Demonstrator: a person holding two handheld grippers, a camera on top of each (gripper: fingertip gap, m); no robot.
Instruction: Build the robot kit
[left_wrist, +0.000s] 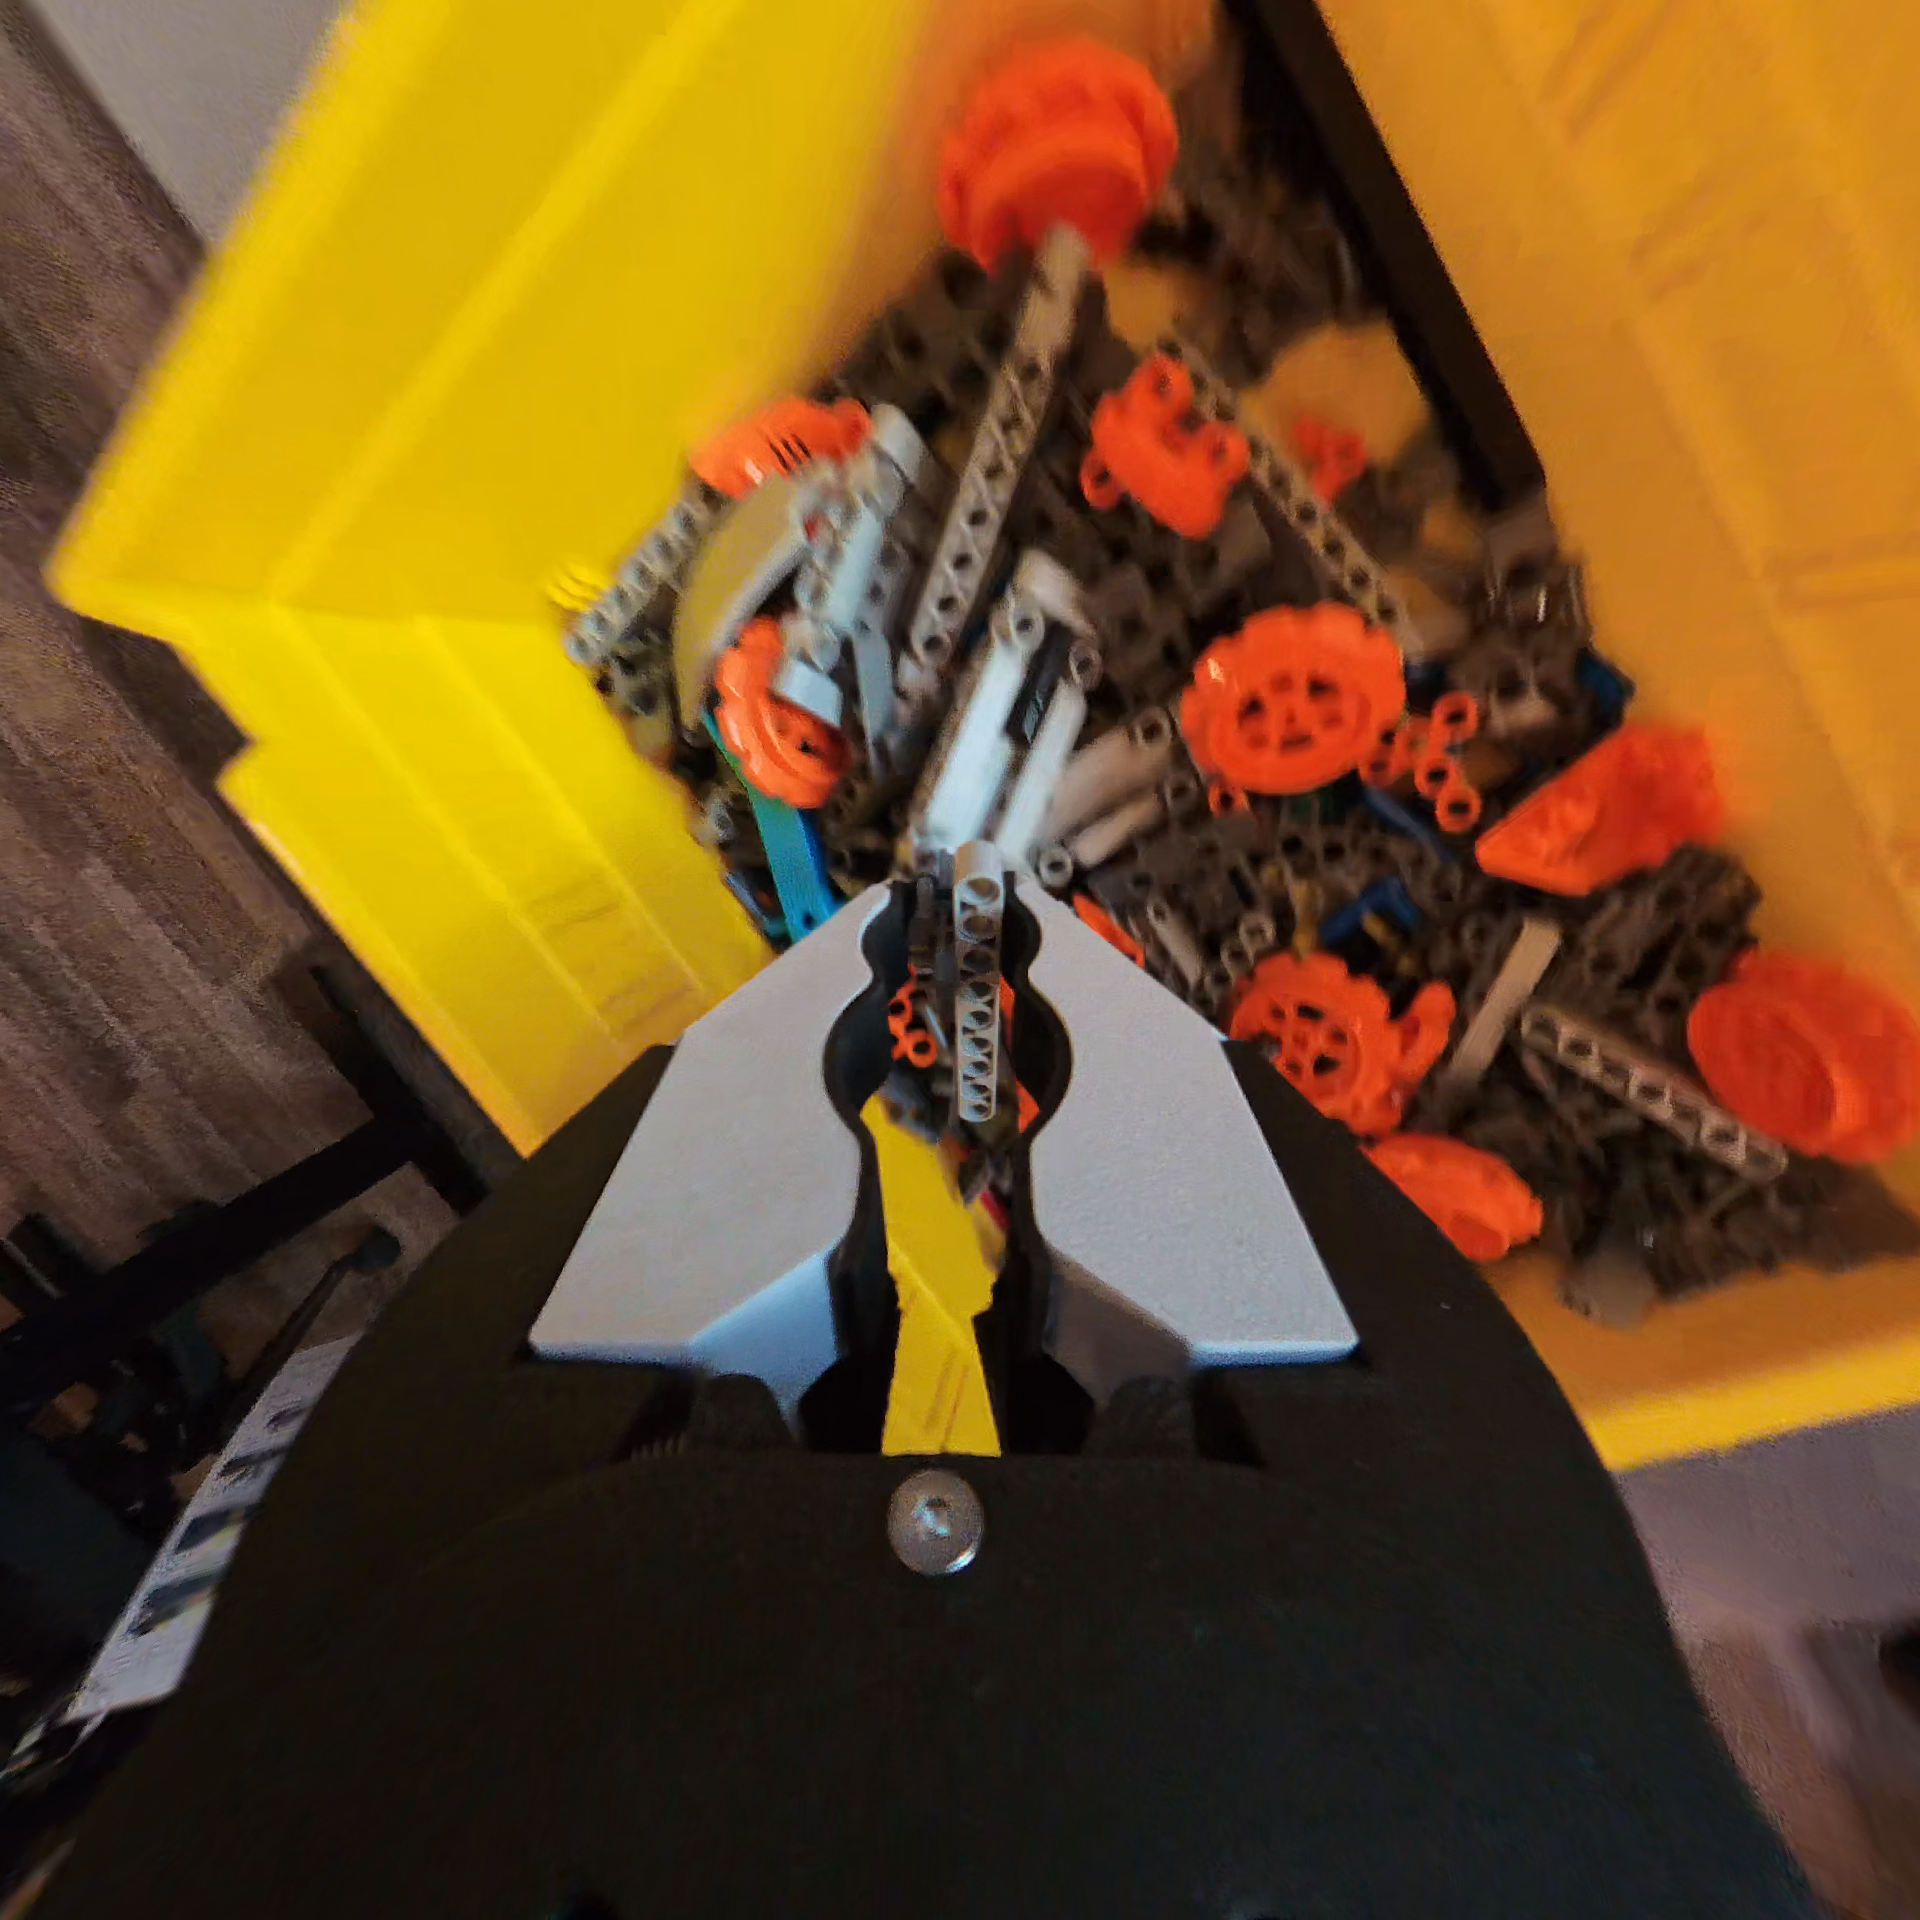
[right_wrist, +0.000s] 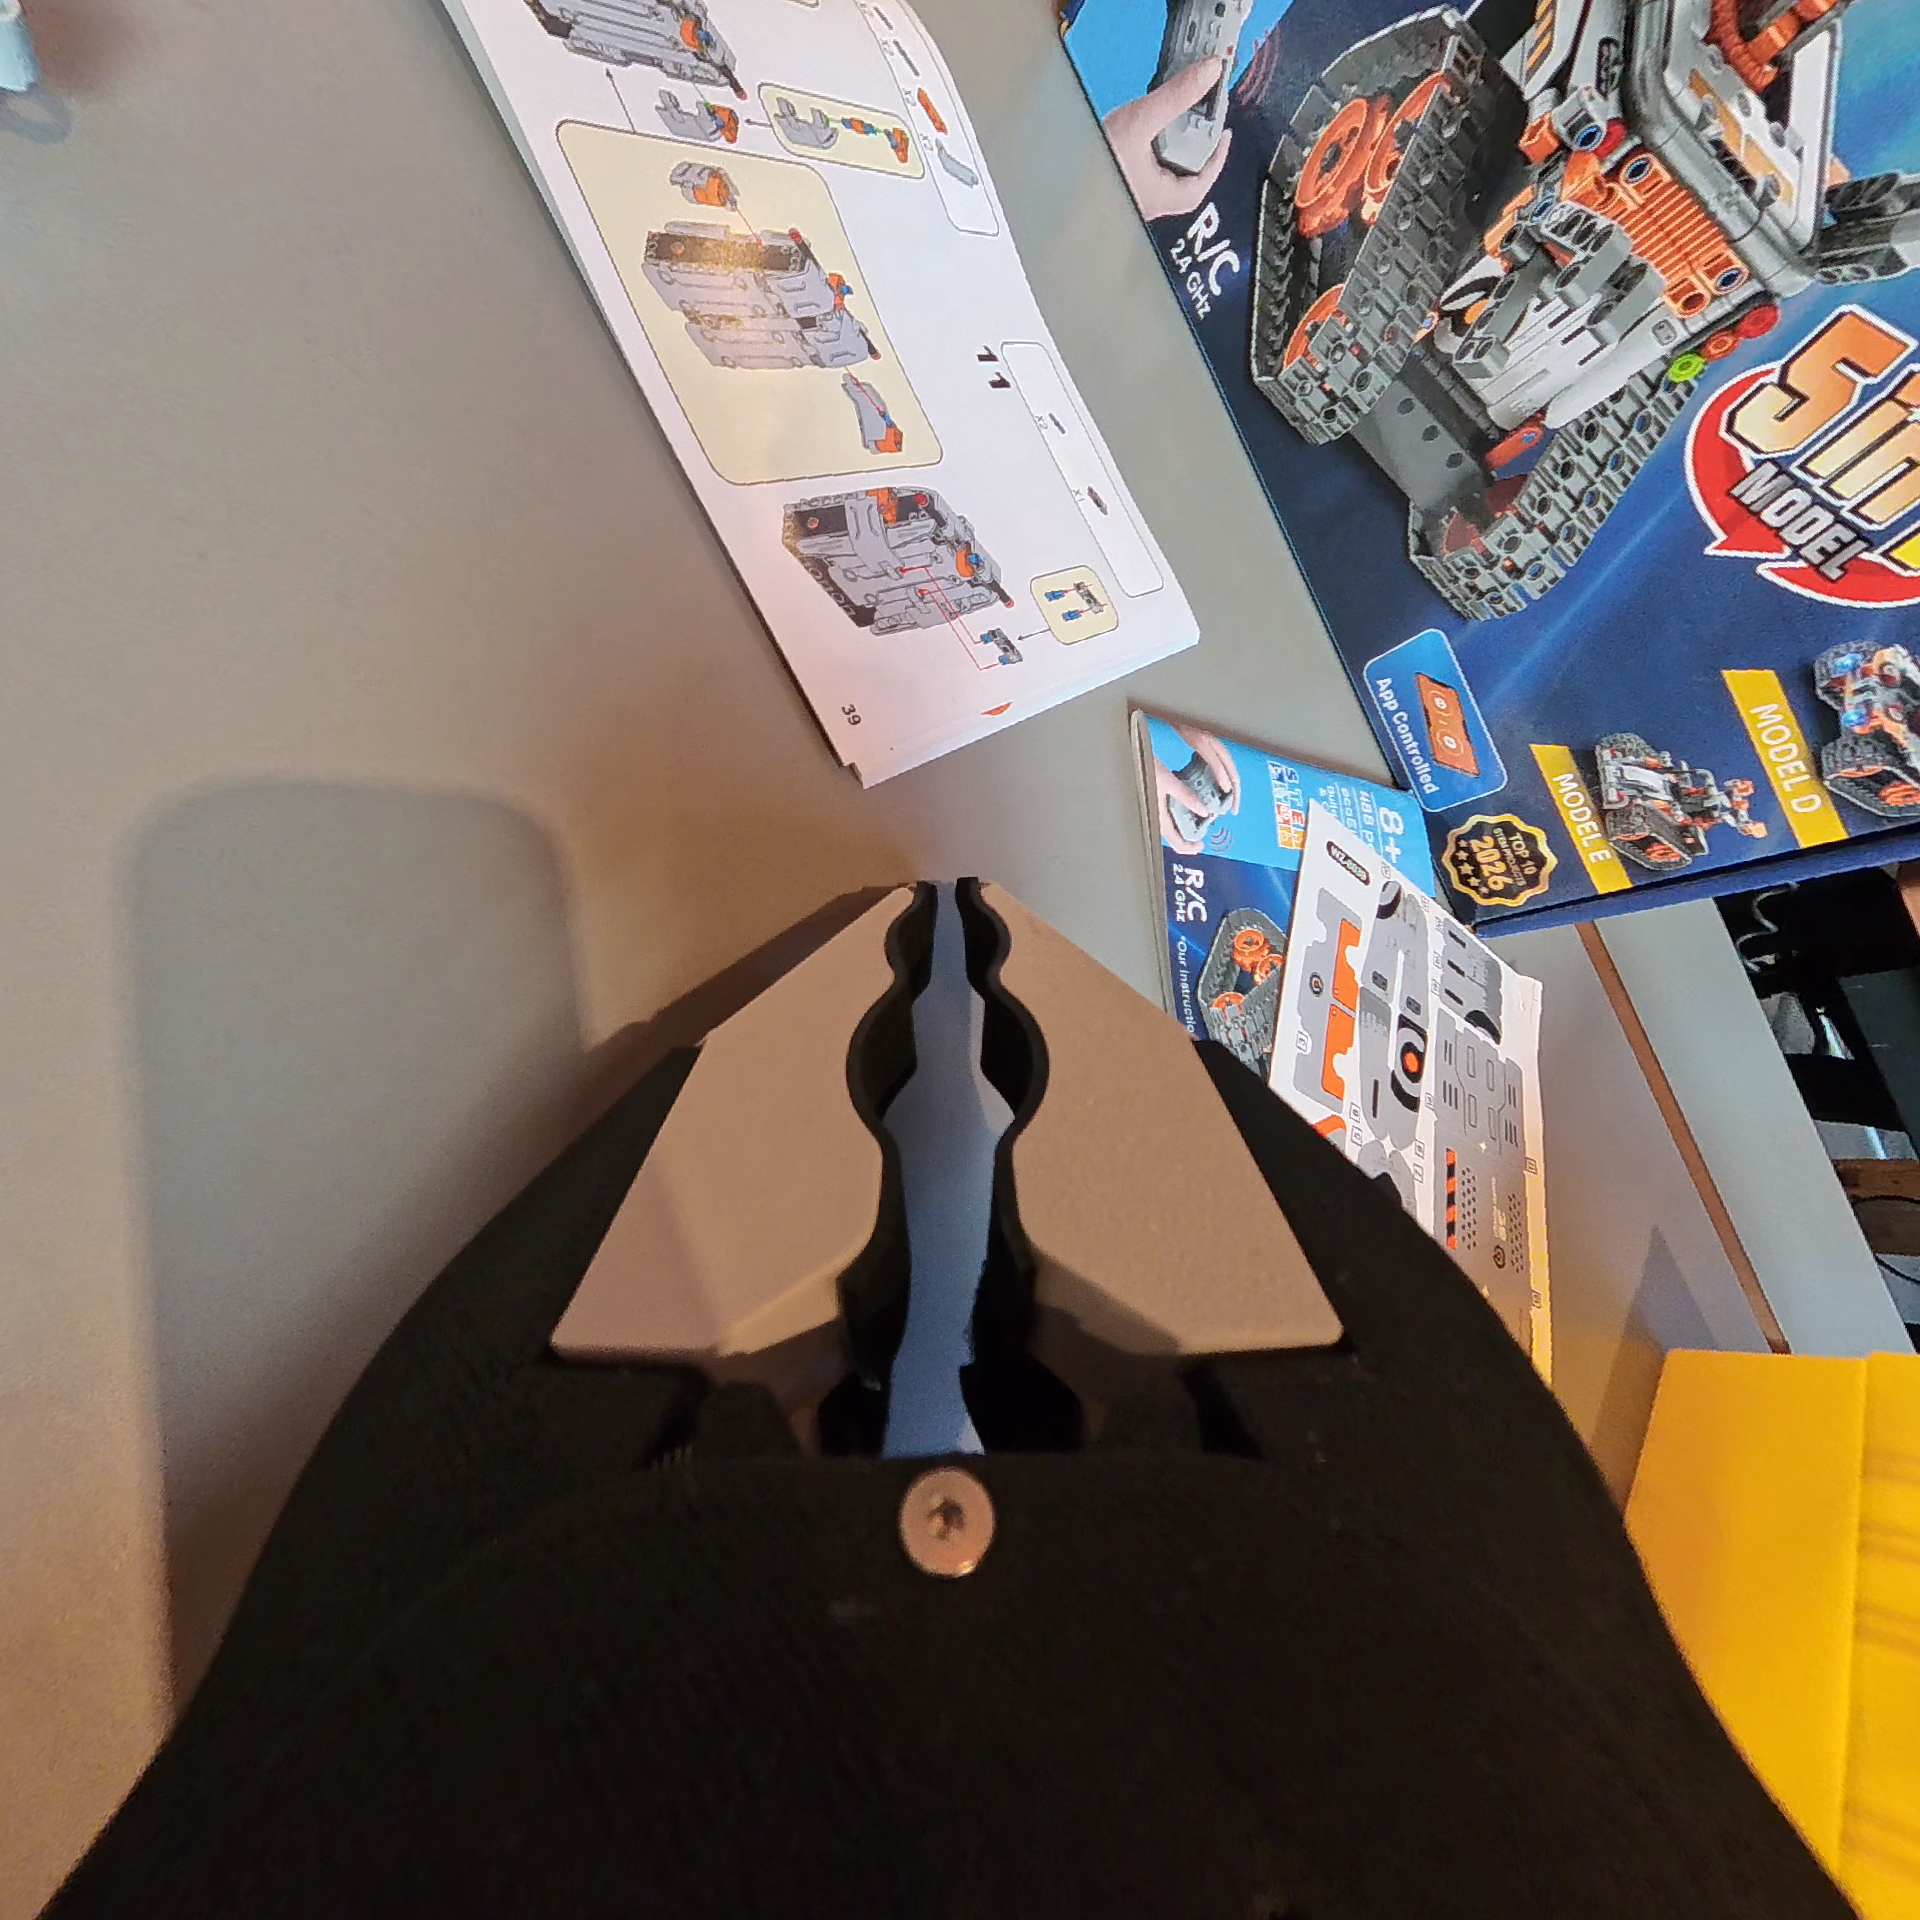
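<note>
Grey holed beam (left_wrist: 977, 1003), light, stiff plastic, sits clamped lengthwise in the left gripper (left_wrist: 961, 904) above the yellow bin (left_wrist: 436, 436) of parts. Right gripper (right_wrist: 948, 891), beside that bin, is nearly closed on nothing.

Blurred by motion through most of the left wrist view: yellow bin (left_wrist: 436, 436), orange wheels (left_wrist: 1291, 698) and grey beams (left_wrist: 997, 457) smeared, small parts in the heap (left_wrist: 1195, 582) too soft to tell apart. Cut off at the top and right edges, the blue box (right_wrist: 1558, 644). Half covered by a sticker sheet (right_wrist: 1423, 1049), the small booklet (right_wrist: 1226, 831). Cropped at the top, the open manual (right_wrist: 831, 343). Hidden behind the right gripper (right_wrist: 948, 889), part of the table (right_wrist: 312, 520).
</note>
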